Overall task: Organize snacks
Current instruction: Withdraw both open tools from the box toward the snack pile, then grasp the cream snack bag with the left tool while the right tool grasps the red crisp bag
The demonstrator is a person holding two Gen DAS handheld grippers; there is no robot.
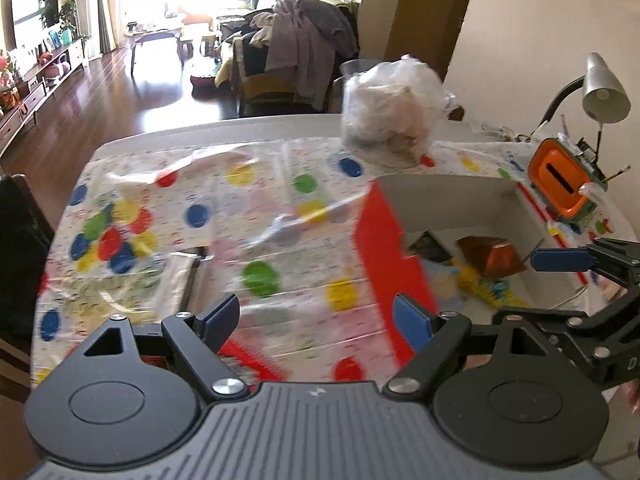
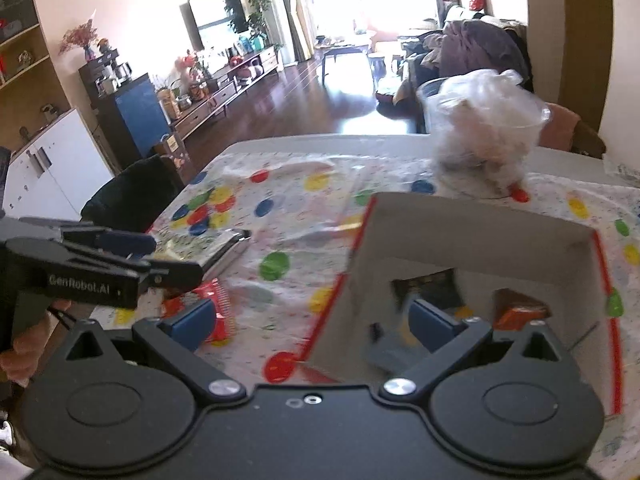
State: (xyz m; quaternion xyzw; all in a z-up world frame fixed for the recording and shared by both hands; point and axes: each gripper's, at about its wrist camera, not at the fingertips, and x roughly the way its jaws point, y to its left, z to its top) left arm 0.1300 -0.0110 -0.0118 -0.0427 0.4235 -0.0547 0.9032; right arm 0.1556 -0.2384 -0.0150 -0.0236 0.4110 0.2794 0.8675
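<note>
Landmark: we place everything against the red-sided box (image 1: 384,248), which stands open-topped on the table (image 1: 132,138).
Left gripper (image 1: 316,316): we see its jaws spread with nothing between them, over the tablecloth just left of the box's red wall.
Right gripper (image 2: 312,320): jaws wide apart and empty, straddling the box's near left corner; one blue pad is inside the box, the other outside it.
Snacks in the box: a brown foil packet (image 1: 492,258), a dark packet (image 1: 430,246) and a yellow wrapper (image 1: 486,286) lie on its floor.
Snacks outside: a silver-edged flat packet (image 1: 176,280) and a red packet (image 2: 212,300) lie on the cloth, left of the box.
Progress: we judge the job partly done, since some packets are boxed and at least two remain out.
Other things: a clear cup of bagged items (image 1: 390,108) stands just beyond the box's far wall; an orange holder (image 1: 560,178) and a desk lamp (image 1: 604,90) are to its right.
Surface: a white table under a dotted cloth with a glossy plastic cover.
Room: beyond the box we see a sunlit living room with dark wood floor, a clothes-draped chair (image 1: 304,44) and a television wall.
</note>
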